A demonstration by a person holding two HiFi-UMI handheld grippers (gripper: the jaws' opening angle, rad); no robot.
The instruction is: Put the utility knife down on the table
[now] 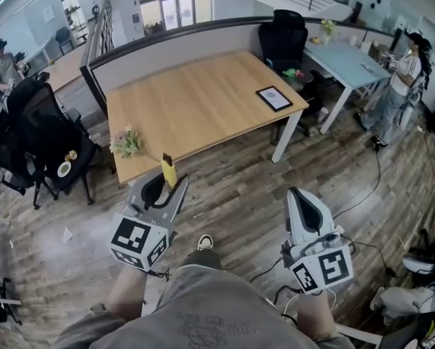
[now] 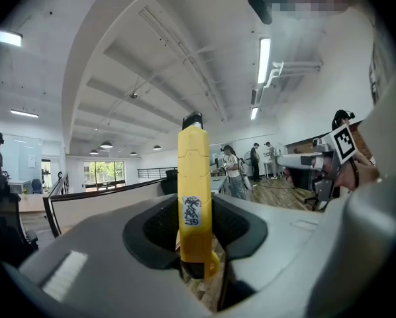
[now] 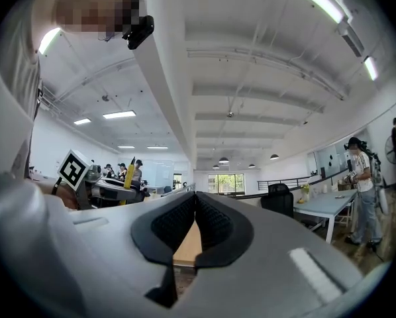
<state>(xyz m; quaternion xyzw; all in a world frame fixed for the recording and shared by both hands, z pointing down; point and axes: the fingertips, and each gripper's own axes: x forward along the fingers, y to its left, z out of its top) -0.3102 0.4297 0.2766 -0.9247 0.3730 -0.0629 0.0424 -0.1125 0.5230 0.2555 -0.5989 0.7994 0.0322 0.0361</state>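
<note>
The yellow utility knife [image 1: 168, 171] stands upright with its dark tip up, gripped near its lower end by my left gripper [image 1: 163, 186], which hangs over the wood floor just short of the table's near edge. In the left gripper view the knife [image 2: 194, 191] fills the middle and the pads press on both sides of it. My right gripper [image 1: 299, 195] is lower right over the floor, its jaws closed with nothing between them. In the right gripper view its tips [image 3: 195, 201] meet, and the knife [image 3: 128, 173] shows far left.
The wooden table [image 1: 203, 100] is ahead, with a tablet [image 1: 274, 98] at its right corner and a small plant [image 1: 126, 144] at its near left corner. Black office chairs [image 1: 43, 133] stand at the left. A person [image 1: 399, 78] stands by a far desk. Cables [image 1: 363, 195] cross the floor.
</note>
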